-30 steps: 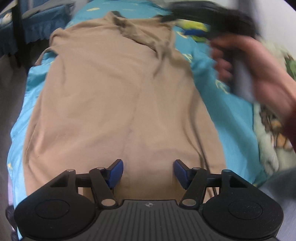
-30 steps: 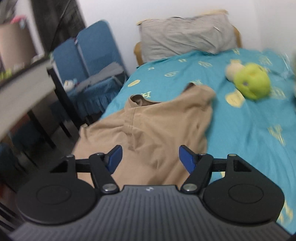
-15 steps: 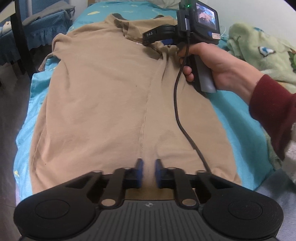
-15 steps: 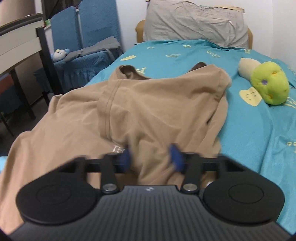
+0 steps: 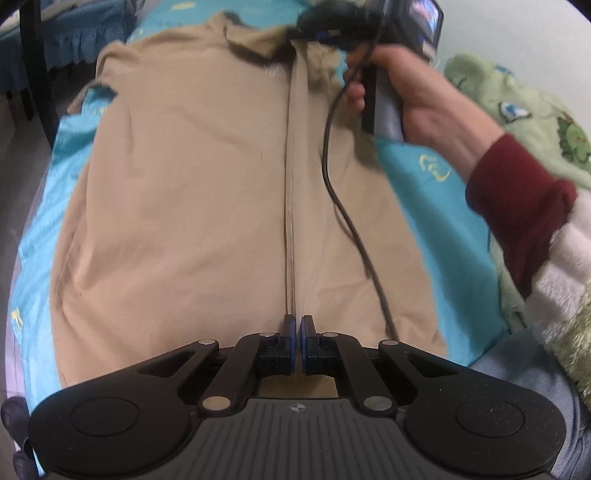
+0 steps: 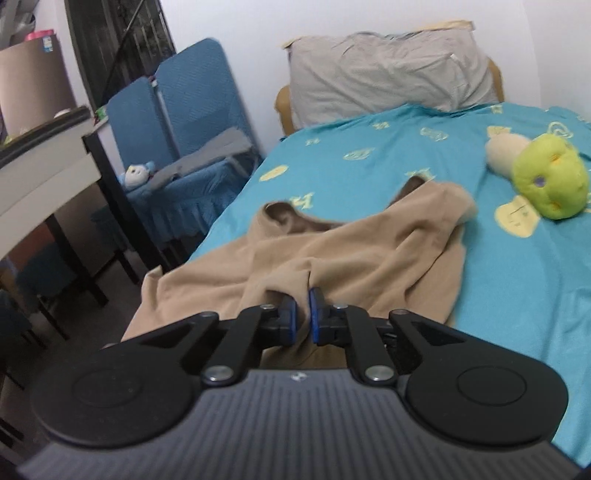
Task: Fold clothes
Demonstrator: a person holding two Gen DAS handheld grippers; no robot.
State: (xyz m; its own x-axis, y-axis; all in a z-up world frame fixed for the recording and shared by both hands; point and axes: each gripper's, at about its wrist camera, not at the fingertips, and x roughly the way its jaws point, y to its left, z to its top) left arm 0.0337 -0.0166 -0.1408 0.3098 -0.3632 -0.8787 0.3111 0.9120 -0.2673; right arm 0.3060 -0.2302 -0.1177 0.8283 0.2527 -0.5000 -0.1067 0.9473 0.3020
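A tan shirt (image 5: 192,192) lies spread on the turquoise bed sheet (image 5: 436,206), collar at the far end. My left gripper (image 5: 296,328) is shut on the shirt's near hem, pinching a ridge of cloth that runs in a straight taut line up the middle. My right gripper (image 6: 303,310) is shut on the shirt (image 6: 369,258) near the collar, lifting a fold. In the left wrist view the right gripper (image 5: 332,33) shows at the far end, held by a hand in a dark red sleeve.
A green plush toy (image 6: 546,177) lies on the sheet at the right, a grey pillow (image 6: 391,74) at the head of the bed. Blue chairs (image 6: 184,122) and a dark-legged desk (image 6: 55,147) stand left of the bed. A green blanket (image 5: 524,122) lies at the right.
Both grippers went from open to shut on the shirt. The right one has lifted cloth near the collar, and a taut ridge now runs between the two grips.
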